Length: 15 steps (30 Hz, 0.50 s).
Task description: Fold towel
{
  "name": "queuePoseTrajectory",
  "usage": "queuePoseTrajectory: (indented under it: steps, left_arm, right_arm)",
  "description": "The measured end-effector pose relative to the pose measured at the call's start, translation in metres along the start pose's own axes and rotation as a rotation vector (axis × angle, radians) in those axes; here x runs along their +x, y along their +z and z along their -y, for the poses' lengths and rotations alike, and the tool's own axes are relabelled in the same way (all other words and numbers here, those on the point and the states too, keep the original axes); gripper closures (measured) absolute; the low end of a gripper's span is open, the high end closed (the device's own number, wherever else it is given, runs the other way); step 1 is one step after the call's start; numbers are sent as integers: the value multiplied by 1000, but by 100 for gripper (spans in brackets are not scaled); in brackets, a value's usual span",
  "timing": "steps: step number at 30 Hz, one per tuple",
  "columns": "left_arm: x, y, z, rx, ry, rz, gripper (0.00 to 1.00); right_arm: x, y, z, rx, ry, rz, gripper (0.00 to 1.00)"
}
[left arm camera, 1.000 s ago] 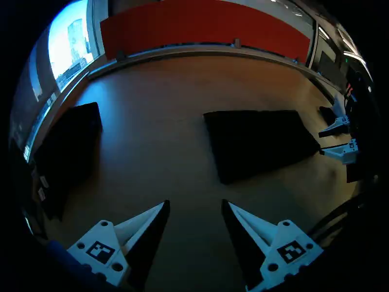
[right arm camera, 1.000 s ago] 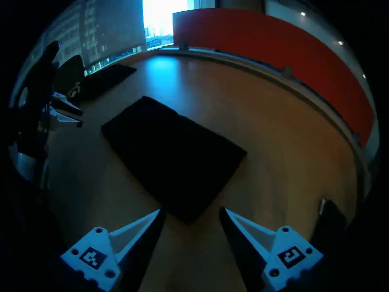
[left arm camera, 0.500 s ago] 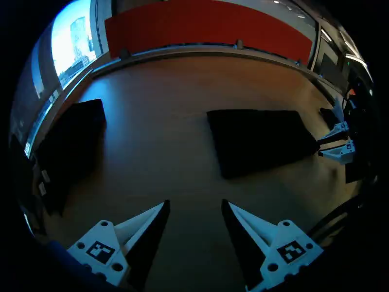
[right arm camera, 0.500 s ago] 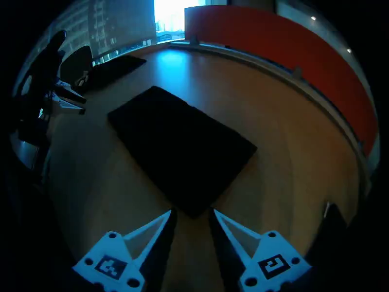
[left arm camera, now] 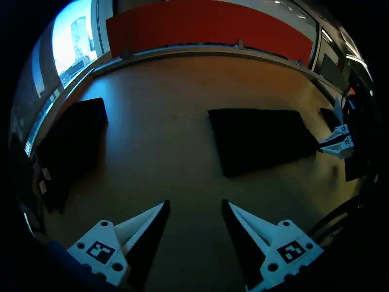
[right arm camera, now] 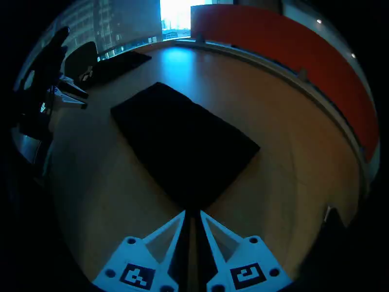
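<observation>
A dark towel (left arm camera: 260, 138) lies flat on the wooden table (left arm camera: 160, 107), to the right in the left gripper view. In the right gripper view the same towel (right arm camera: 185, 146) stretches away from my right gripper (right arm camera: 193, 214), whose fingers are closed on its near corner. From the left gripper view, that right gripper (left arm camera: 322, 146) pinches the towel's right corner. My left gripper (left arm camera: 194, 204) hovers open over bare wood, well short of the towel's near edge, with nothing between its fingers. The left gripper (right arm camera: 73, 95) also appears far left in the right gripper view.
A second dark cloth pile (left arm camera: 73, 141) lies at the table's left side, seen far off as a dark cloth pile (right arm camera: 121, 63) in the right gripper view. A red panel (left arm camera: 209, 24) and a raised rim bound the far edge. Windows lie beyond.
My right gripper moved in to the towel's near corner and its fingers closed from wide open to shut on it. The left gripper stayed nearly still and open.
</observation>
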<state>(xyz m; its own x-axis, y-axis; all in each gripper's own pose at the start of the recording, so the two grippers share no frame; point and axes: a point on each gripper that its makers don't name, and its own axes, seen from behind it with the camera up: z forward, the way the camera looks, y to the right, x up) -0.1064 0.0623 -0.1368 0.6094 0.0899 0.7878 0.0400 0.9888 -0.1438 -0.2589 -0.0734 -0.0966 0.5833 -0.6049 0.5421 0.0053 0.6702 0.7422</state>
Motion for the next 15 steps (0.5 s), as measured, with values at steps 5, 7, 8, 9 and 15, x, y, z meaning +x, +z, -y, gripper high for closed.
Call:
queuePoseTrajectory:
  steps: [5,7,8,9,15]
  left_arm:
    - [1,0,0,1,0,-2,23]
    - [2,0,0,2,0,-2,23]
    - [2,0,1,2,0,-3,23]
    - [2,0,1,3,0,-3,23]
    - [5,1,3,7,-1,-9,23]
  right_arm:
    - [3,-3,-1,-4,-3,-5,96]
    - [6,-6,-3,-10,-2,-10,96]
    - [9,-8,-4,-14,-1,-14,96]
    - [11,-10,-5,-17,1,-17,96]
    - [30,-27,-16,-44,13,-46,96]
